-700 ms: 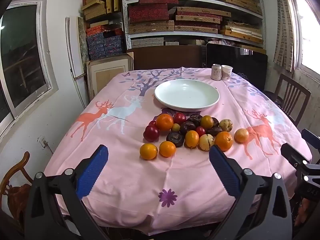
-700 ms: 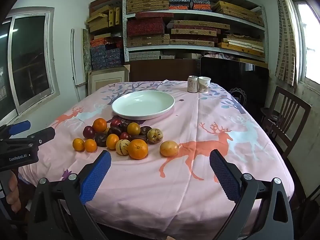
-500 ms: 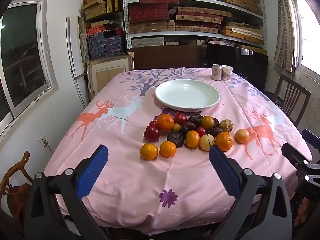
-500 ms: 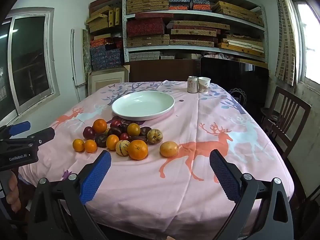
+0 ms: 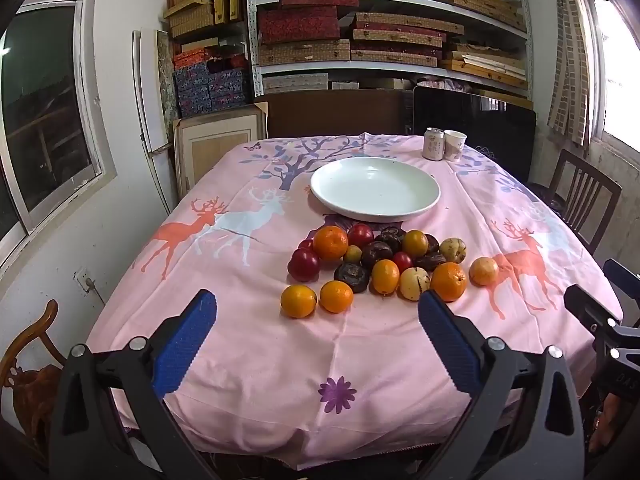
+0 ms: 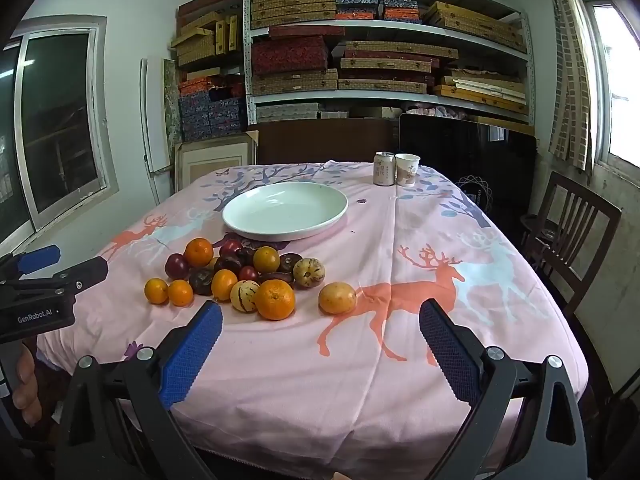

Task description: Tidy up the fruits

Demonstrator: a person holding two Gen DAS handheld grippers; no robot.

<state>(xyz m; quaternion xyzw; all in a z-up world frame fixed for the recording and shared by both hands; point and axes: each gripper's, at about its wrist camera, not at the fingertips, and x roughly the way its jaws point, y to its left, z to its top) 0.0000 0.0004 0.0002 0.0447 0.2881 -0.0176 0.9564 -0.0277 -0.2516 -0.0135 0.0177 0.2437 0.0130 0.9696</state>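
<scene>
A pile of fruit (image 5: 376, 258) lies mid-table: several oranges, red plums, dark passion fruits and pale striped melons. It also shows in the right wrist view (image 6: 244, 270). One yellow-orange fruit (image 6: 337, 298) lies apart at the right. An empty white plate (image 5: 375, 188) sits behind the pile, also in the right wrist view (image 6: 285, 210). My left gripper (image 5: 316, 344) is open and empty, above the table's near edge. My right gripper (image 6: 320, 350) is open and empty, near the front right of the pile.
A pink deer-print cloth (image 5: 248, 352) covers the table. A can (image 6: 383, 168) and a paper cup (image 6: 407, 169) stand at the far side. Wooden chairs stand at the right (image 6: 572, 224) and lower left (image 5: 28, 360). Shelves of boxes (image 5: 360, 32) fill the back wall.
Both grippers have edged slightly closer to the table; both stay open. The fruit has not moved.
</scene>
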